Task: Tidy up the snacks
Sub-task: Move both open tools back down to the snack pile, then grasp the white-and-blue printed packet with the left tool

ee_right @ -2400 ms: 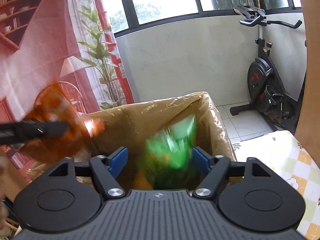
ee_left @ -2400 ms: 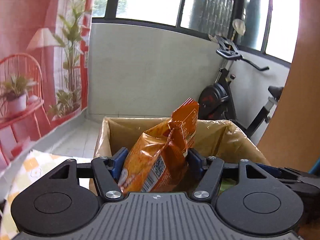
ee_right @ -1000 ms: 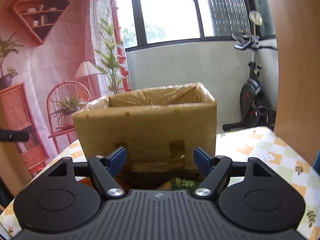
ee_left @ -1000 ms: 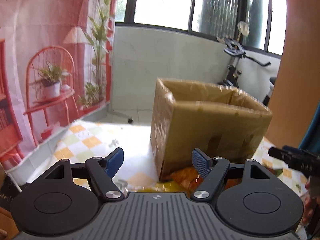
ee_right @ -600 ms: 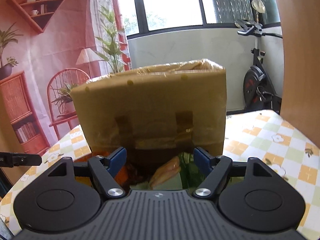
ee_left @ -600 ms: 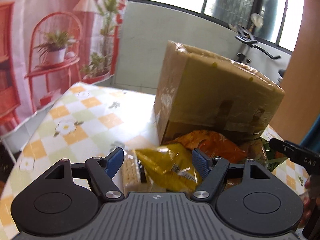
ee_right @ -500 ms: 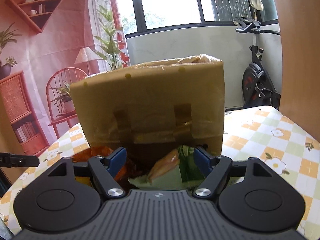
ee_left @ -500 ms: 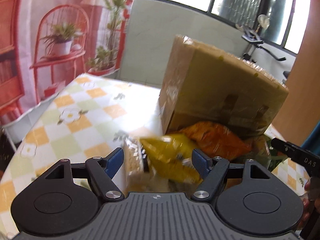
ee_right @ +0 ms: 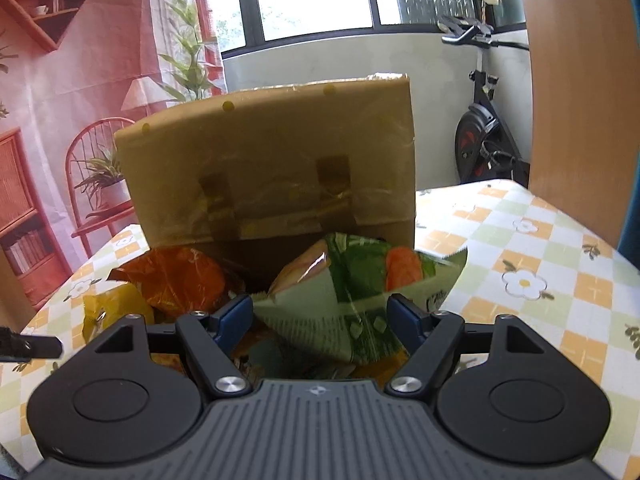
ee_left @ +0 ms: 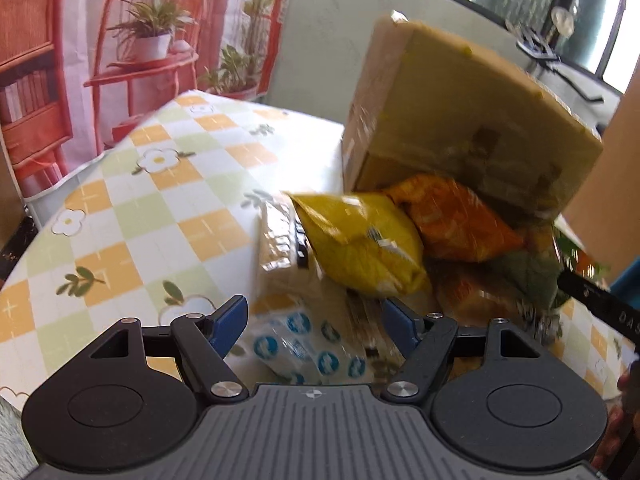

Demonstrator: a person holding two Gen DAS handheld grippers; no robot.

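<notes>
1. My left gripper (ee_left: 314, 322): jaws spread wide, grasping nothing, low over the near end of the snack pile. A white packet with blue dots (ee_left: 308, 350) lies between its blue fingers (ee_left: 228, 322), apparently untouched.

2. My right gripper (ee_right: 320, 320): jaws spread wide, empty, facing the green bag (ee_right: 360, 300), whose lower part lies between the fingers; contact cannot be told.

3. Cardboard box (ee_right: 272, 164): brown, taped, standing on the tabletop (ee_left: 132, 200) just behind the snacks. Its open top is not visible in either view.

4. Snacks, heaped on the tabletop against the front of the box:
- yellow bag (ee_left: 360, 244), on top of the heap, left side;
- orange bag (ee_left: 452, 220), touching the yellow one and the box;
- green bag, right side, with a carrot picture;
- clear-wrapped biscuit packet (ee_left: 280, 248), under the yellow bag;
- further wrappers beneath, blurred.

5. Tabletop: covered with a checked cloth in orange, green and white, with daisy print.

6. Exercise bike (ee_right: 484, 136): on the floor beyond the tabletop, by the window wall.
</notes>
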